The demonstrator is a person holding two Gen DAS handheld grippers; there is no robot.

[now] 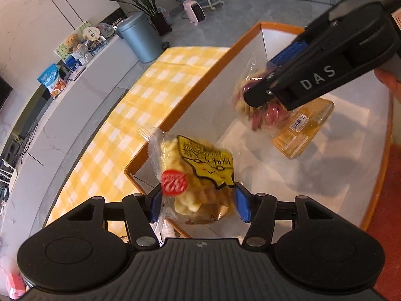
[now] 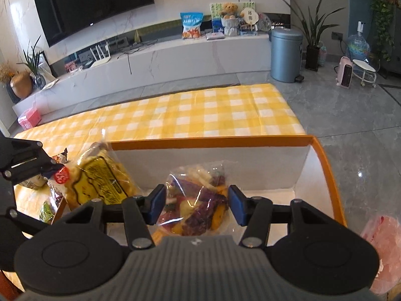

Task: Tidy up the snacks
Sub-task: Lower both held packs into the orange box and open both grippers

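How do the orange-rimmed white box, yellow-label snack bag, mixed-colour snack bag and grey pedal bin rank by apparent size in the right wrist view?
1. Orange-rimmed white box
2. Yellow-label snack bag and mixed-colour snack bag: alike
3. Grey pedal bin, farther away, so true size unsure

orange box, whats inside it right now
An amber snack pack lies on the floor of the orange box. The mixed veggie chips bag hangs above it, covering its near end.
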